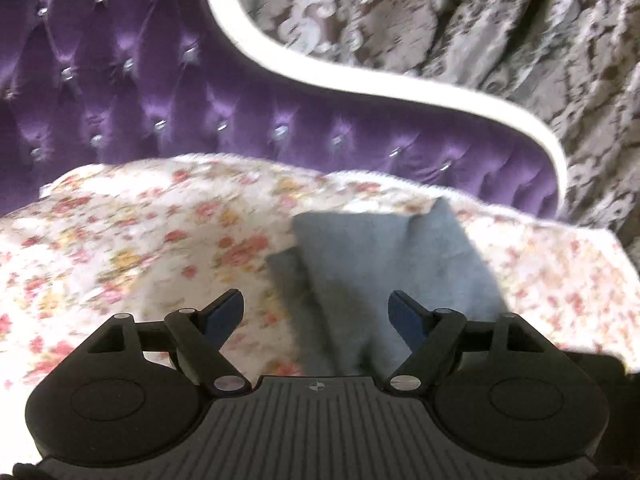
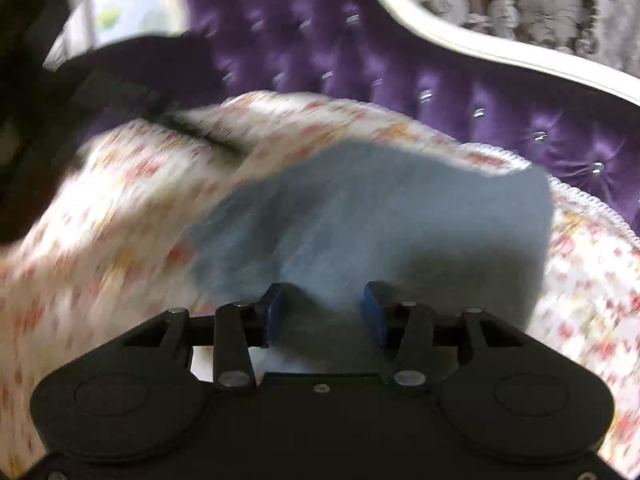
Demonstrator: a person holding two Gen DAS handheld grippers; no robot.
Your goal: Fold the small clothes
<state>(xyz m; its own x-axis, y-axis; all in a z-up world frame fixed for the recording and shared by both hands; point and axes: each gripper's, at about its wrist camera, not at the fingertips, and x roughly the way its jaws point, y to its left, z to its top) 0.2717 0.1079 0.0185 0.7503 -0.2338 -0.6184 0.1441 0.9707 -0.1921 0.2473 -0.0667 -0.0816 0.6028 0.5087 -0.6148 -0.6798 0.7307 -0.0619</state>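
Note:
A small grey-blue cloth (image 1: 384, 256) lies folded on a floral bedspread (image 1: 120, 240). My left gripper (image 1: 316, 312) is open above the cloth's near edge, fingers wide apart, holding nothing. In the right wrist view the same cloth (image 2: 380, 216) fills the middle of the frame. My right gripper (image 2: 322, 312) is open, its blue pads apart on either side of the cloth's near edge, with cloth between them but not pinched. Both views are blurred by motion.
A purple tufted headboard (image 1: 180, 100) with a white curved frame (image 1: 360, 76) stands behind the bedspread. Patterned grey curtains (image 1: 480, 20) hang beyond it. A dark shape (image 2: 60, 80) sits at the left of the right wrist view.

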